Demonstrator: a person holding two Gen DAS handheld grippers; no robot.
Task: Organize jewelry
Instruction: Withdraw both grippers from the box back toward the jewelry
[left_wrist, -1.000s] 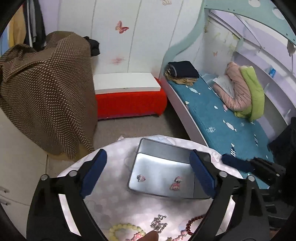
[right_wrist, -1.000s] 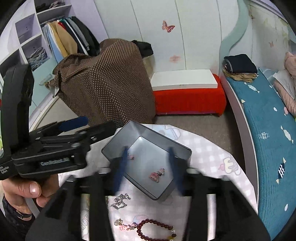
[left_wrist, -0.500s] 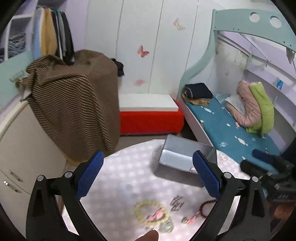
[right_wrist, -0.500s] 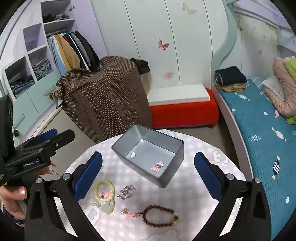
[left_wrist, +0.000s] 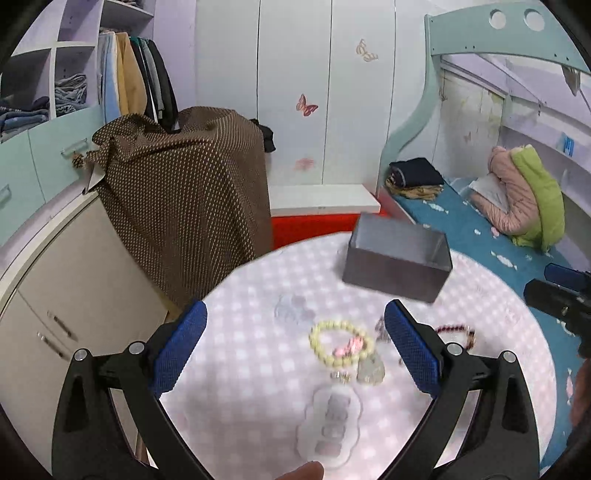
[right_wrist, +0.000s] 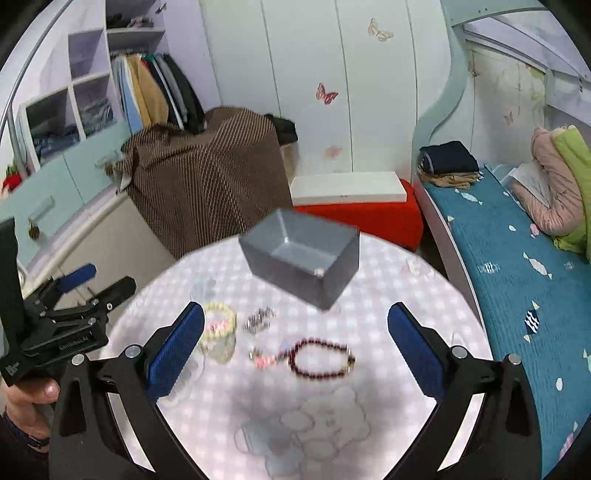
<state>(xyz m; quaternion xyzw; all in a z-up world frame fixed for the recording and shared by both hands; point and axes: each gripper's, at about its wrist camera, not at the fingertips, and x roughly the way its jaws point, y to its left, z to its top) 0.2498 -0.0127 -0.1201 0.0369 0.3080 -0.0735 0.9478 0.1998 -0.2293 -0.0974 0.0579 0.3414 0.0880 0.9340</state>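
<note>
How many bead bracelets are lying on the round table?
2. The pale yellow bead bracelet lies on the table's left side beside the left tool; the dark red bead bracelet lies nearer the middle, in front of the grey tin box.

Bracelets lie on the table before the box.

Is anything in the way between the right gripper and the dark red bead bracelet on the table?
Nothing visible is. The right gripper hangs open over the table, and the dark red bead bracelet lies in plain view between its fingers. The grey box sits farther back, out of the path.
</note>
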